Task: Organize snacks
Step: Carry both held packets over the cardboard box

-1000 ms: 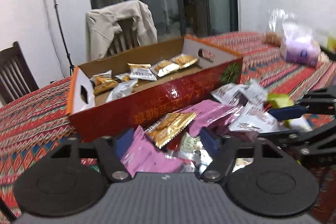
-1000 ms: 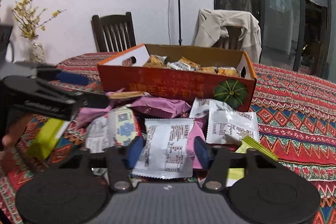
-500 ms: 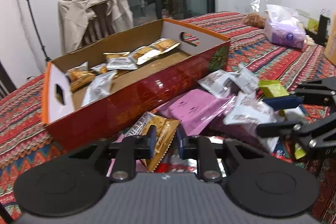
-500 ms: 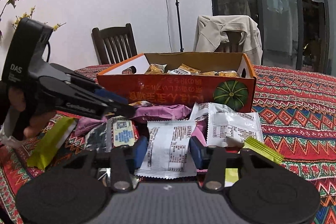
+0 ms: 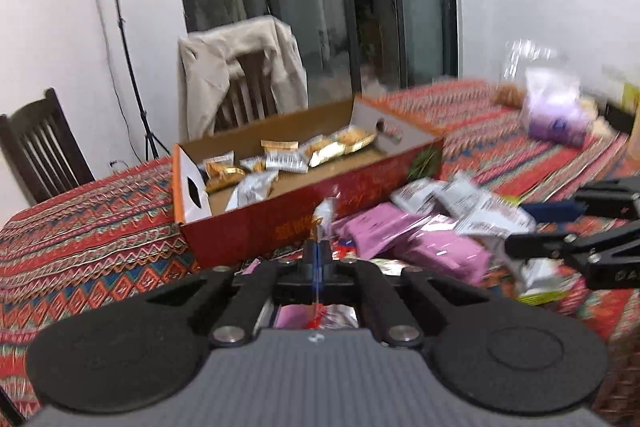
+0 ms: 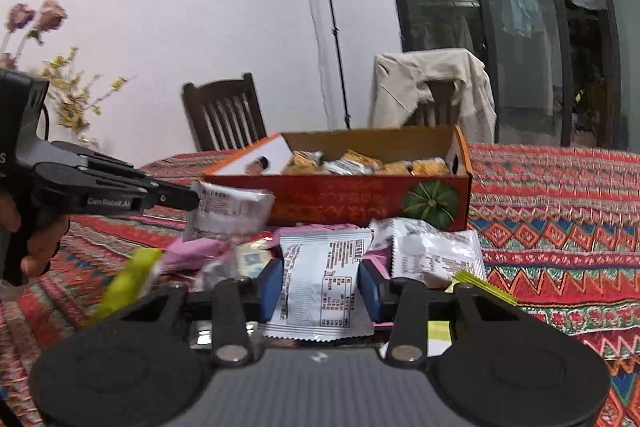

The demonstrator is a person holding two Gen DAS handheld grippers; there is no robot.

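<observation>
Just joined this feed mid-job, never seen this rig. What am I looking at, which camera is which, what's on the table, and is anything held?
No robot arm: a person holds a two-finger gripper in each hand, each with a fisheye camera looking along its jaws. In the left view, the left gripper is shut on a thin snack packet, seen edge-on. The right view shows the right gripper, jaws closing either side of a white packet, not clearly squeezing yet. On the patterned tablecloth sit a red box partly filled with snacks and a loose pile of packets.
</observation>
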